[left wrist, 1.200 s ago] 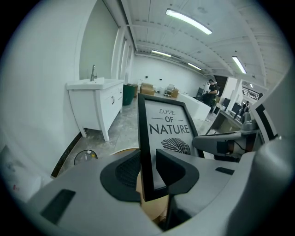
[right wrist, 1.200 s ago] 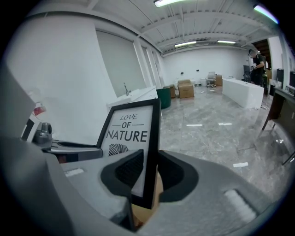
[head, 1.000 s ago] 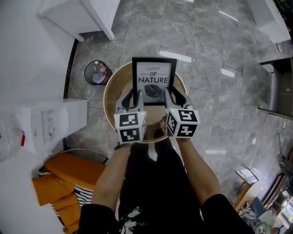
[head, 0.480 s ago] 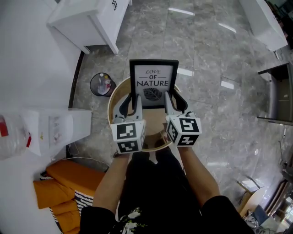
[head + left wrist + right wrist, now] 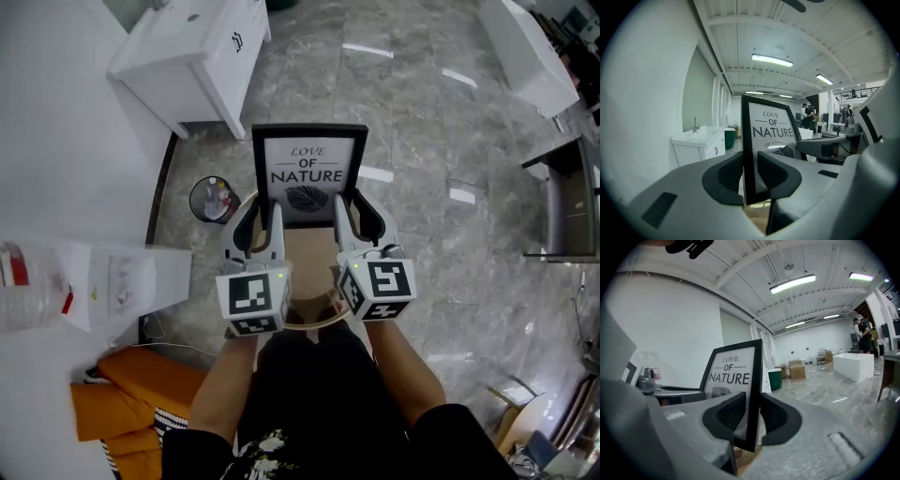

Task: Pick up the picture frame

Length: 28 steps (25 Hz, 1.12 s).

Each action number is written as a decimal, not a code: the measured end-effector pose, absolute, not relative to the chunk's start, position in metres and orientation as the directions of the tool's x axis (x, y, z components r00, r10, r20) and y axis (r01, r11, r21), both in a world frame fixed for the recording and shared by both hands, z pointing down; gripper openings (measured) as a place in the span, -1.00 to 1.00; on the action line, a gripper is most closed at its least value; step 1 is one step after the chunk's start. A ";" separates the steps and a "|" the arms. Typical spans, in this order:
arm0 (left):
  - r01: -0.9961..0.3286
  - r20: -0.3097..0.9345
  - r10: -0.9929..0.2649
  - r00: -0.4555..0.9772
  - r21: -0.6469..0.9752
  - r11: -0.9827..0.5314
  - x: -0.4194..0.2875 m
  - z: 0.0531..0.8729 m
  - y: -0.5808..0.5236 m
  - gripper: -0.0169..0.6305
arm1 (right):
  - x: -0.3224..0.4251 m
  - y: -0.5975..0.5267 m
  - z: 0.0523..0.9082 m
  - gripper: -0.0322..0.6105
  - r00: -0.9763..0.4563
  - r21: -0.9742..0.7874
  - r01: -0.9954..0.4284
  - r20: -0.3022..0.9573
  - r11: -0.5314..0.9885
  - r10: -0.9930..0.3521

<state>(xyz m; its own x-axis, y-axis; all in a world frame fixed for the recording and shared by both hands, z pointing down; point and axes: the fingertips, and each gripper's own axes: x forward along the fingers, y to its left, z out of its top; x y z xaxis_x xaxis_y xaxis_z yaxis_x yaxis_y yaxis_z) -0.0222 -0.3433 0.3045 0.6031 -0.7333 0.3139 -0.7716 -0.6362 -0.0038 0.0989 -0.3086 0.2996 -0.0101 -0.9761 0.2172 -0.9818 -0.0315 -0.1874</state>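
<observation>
A black picture frame (image 5: 309, 173) with a "LOVE OF NATURE" print hangs upright above the round wooden table (image 5: 315, 324). My left gripper (image 5: 262, 211) is shut on its lower left edge, and its jaws have just been closing on that edge. My right gripper (image 5: 354, 206) is shut on the lower right edge. In the left gripper view the frame (image 5: 771, 131) stands edge-on between the dark pads (image 5: 725, 176). In the right gripper view the frame (image 5: 731, 371) is likewise pinched between the pads (image 5: 774, 417).
A white sink cabinet (image 5: 192, 56) stands at the upper left, with a black bin (image 5: 214, 199) beside the table. A water dispenser (image 5: 94, 281) and orange cushions (image 5: 122, 403) lie to the left. A dark desk (image 5: 572, 197) is at the right, on grey marble floor.
Both grippers have risen together with the frame held between them. The frame now hangs higher above the table and looks larger in the head view.
</observation>
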 end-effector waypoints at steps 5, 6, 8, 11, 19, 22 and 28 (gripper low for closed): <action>-0.768 0.242 -0.746 0.620 -0.007 -0.641 -0.021 0.264 -0.343 -0.66 | 0.100 -0.308 0.260 -0.61 -0.006 -0.169 -0.985 0.152 -0.020 -0.988; -0.767 0.223 -0.750 0.623 -0.011 -0.641 -0.021 0.255 -0.342 -0.66 | 0.100 -0.307 0.252 -0.61 -0.005 -0.165 -0.986 0.136 -0.017 -0.991; -0.774 0.190 -0.761 0.621 -0.005 -0.633 -0.022 0.236 -0.341 -0.66 | 0.100 -0.306 0.235 -0.61 -0.007 -0.156 -0.988 0.103 -0.009 -0.995; -0.790 0.155 -0.778 0.609 0.026 -0.613 -0.021 0.207 -0.341 -0.66 | 0.099 -0.308 0.208 -0.61 -0.009 -0.148 -0.989 0.062 -0.001 -0.998; -0.790 0.089 -0.787 0.611 0.004 -0.613 -0.022 0.165 -0.336 -0.66 | 0.099 -0.302 0.164 -0.61 -0.010 -0.119 -0.993 -0.007 0.011 -1.000; -0.786 0.068 -0.784 0.617 0.003 -0.619 -0.021 0.156 -0.333 -0.66 | 0.100 -0.299 0.155 -0.61 -0.001 -0.108 -0.994 -0.025 0.004 -1.000; -0.781 0.039 -0.781 0.624 0.003 -0.624 -0.023 0.146 -0.327 -0.68 | 0.099 -0.295 0.144 -0.61 -0.002 -0.095 -0.996 -0.036 0.005 -0.999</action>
